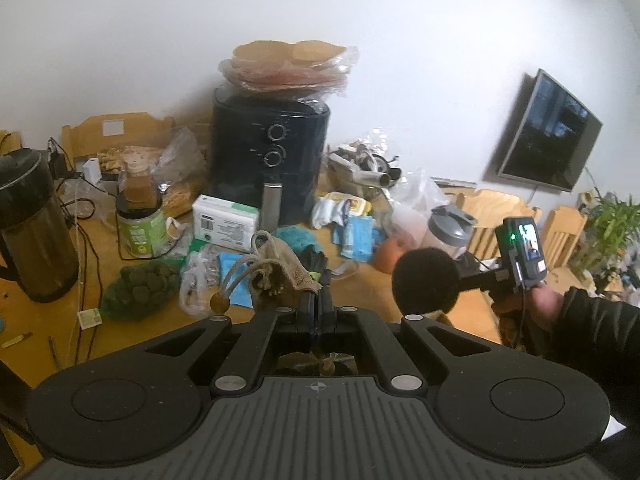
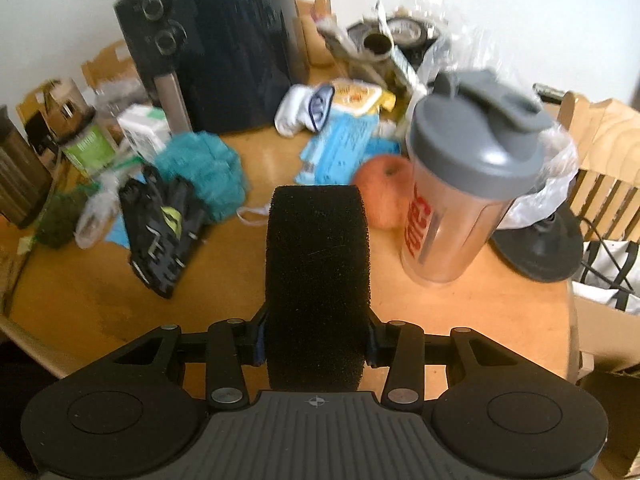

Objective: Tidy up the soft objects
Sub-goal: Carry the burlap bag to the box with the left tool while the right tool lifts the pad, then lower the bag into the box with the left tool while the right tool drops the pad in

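- The bench [image 2: 120,308] carries clutter along its far side, which leaves a bare wooden strip on the near side; I judge that strip the obvious place to gather the soft items.
- The air fryer [image 1: 272,152] stands at the back against the wall with a wrapped stack of flatbreads [image 1: 288,66] on top, so it serves as a shelf and plays no part in the sorting.
- The shaker bottle [image 2: 460,200] stands upright just beside the apple [image 2: 382,192], both to the right of your right gripper's load; they are hard goods and should stay put.
- Your right gripper [image 2: 318,336] pinches a black foam sponge [image 2: 318,264], its jaws held partly apart by the sponge's width. The sponge hangs clear above the bench, so it is being carried and has not been set down.
- The teal mesh puff [image 2: 202,168] and the dark glove [image 2: 160,232] lie touching each other left of the sponge; I take this as the soft pile forming.
- Your left gripper [image 1: 318,300] is pressed together on a brown knitted cloth [image 1: 284,276], lifted off the bench with its looped cord [image 1: 236,276] and bead dangling to the left.
- The right-wrist view is blurred, so small items at the rear cannot be identified.
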The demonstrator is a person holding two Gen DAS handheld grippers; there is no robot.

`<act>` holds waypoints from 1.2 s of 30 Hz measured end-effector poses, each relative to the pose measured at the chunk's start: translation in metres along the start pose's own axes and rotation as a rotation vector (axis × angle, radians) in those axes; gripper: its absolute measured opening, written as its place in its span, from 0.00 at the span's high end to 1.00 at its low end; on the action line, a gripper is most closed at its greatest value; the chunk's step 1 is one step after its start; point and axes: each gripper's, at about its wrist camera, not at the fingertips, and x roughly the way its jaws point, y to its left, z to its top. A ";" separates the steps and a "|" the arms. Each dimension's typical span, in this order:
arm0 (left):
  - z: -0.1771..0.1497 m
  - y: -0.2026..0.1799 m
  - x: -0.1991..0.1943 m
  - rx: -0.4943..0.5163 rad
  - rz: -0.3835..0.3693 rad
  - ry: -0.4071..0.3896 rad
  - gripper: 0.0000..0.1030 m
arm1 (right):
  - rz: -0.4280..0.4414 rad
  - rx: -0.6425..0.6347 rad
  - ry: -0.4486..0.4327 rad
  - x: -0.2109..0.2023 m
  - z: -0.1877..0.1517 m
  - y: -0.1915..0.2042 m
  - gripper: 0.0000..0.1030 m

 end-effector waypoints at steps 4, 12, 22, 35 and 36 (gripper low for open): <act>-0.004 -0.012 0.000 0.015 -0.035 0.009 0.99 | 0.018 0.007 -0.050 -0.028 -0.001 -0.003 0.56; -0.020 -0.039 0.012 0.053 -0.138 0.076 0.97 | 0.060 0.028 -0.134 -0.083 -0.009 -0.007 0.56; -0.036 -0.055 0.019 0.086 -0.135 0.141 0.47 | 0.167 0.081 -0.195 -0.140 -0.026 -0.005 0.56; -0.045 -0.035 0.021 -0.069 -0.018 0.153 0.47 | 0.324 0.065 -0.149 -0.167 -0.054 0.029 0.55; -0.046 -0.034 0.020 -0.075 -0.015 0.154 0.47 | 0.332 0.061 -0.136 -0.166 -0.056 0.032 0.55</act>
